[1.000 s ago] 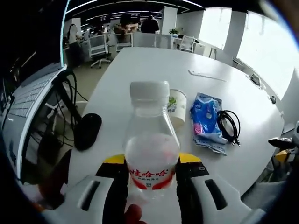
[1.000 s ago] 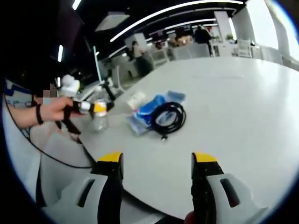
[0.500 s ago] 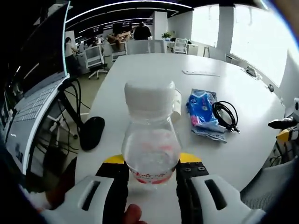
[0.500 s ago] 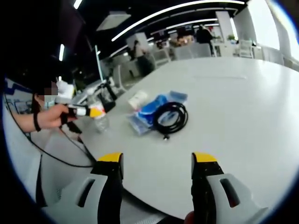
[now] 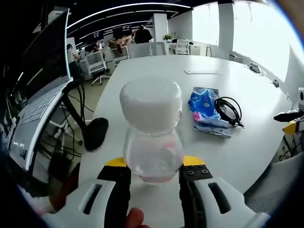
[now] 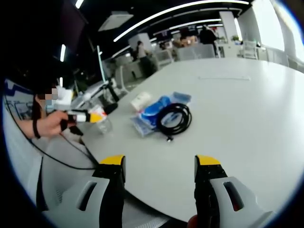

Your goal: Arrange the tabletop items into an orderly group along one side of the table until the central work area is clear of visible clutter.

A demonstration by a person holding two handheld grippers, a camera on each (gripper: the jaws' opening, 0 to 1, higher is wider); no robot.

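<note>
Evidently the left gripper (image 5: 153, 173) clamps the bottle (image 5: 152, 130) at frame centre for carrying aside (right gripper (image 6: 159, 164) jaws apart, idle).

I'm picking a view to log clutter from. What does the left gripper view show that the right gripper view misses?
Left gripper view alone: the bottle's white cap up close between the jaws, and a laptop at the table's edge. Right gripper view alone: the hand that holds the left gripper, and the paper cup. Both: the bottle, blue packet, black cable and white table.
</note>
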